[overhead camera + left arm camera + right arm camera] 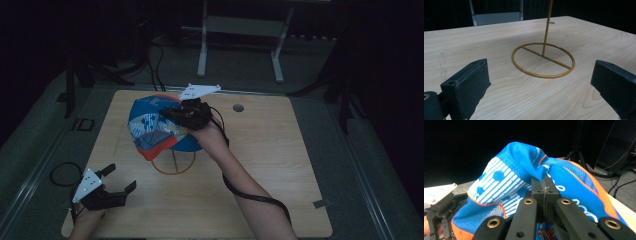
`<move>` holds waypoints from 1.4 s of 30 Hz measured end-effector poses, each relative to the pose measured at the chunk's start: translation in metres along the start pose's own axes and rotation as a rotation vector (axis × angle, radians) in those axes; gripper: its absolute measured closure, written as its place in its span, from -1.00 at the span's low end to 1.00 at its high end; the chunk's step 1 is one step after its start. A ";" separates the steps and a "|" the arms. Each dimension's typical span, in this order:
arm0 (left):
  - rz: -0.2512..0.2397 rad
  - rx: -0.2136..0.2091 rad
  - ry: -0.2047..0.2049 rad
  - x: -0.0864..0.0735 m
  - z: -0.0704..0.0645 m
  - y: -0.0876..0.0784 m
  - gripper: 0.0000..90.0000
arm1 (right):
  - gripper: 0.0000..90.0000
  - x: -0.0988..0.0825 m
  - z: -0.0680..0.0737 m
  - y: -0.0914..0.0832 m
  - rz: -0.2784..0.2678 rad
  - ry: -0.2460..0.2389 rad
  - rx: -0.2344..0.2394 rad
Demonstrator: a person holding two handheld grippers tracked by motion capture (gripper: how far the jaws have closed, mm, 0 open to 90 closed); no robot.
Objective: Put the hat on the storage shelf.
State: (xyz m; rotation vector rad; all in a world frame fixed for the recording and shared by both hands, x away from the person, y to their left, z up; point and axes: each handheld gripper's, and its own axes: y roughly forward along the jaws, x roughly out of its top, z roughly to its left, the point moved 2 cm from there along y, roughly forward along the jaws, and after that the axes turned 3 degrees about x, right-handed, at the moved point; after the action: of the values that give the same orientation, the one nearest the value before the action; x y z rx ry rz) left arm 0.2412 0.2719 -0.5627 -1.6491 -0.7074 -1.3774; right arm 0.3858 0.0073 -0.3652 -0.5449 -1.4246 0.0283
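Note:
A blue, orange and white cap [150,125] sits over a thin gold wire stand, whose ring base [173,162] rests on the wooden table [280,165]. My right gripper [167,112] reaches in from the right and is shut on a pinched fold of the cap's fabric [509,175]; in the right gripper view the jaws of this gripper [544,182] meet with cloth bunched between them. My left gripper [120,178] hovers low near the table's front left corner, open and empty. In the left gripper view its jaws [540,72] frame the ring base [543,75] and upright rod [547,27].
A round hole [238,107] is cut in the table behind the cap. A black cable loop [64,172] lies off the table's left side. A white metal frame [240,30] stands on the floor beyond the far edge. A tape scrap [322,203] marks the front right.

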 end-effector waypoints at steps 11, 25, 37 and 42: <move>-0.001 -0.007 -0.006 0.000 0.000 0.000 -0.95 | 0.99 -0.008 -0.007 -0.010 -0.001 0.028 -0.013; -0.004 -0.017 -0.017 -0.001 0.001 0.001 -0.95 | 0.82 -0.031 -0.020 -0.010 0.014 0.076 -0.015; -0.003 -0.024 -0.017 -0.002 0.001 0.001 -0.95 | 0.56 -0.039 -0.024 -0.008 0.024 0.094 -0.016; -0.002 -0.030 -0.020 -0.002 0.000 0.001 -0.95 | 0.48 -0.040 -0.025 -0.014 0.014 0.097 -0.013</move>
State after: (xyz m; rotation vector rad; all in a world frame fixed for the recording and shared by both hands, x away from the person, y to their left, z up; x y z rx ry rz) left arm 0.2421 0.2717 -0.5648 -1.6884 -0.7038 -1.3805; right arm 0.3980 -0.0270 -0.3976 -0.5594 -1.3273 0.0035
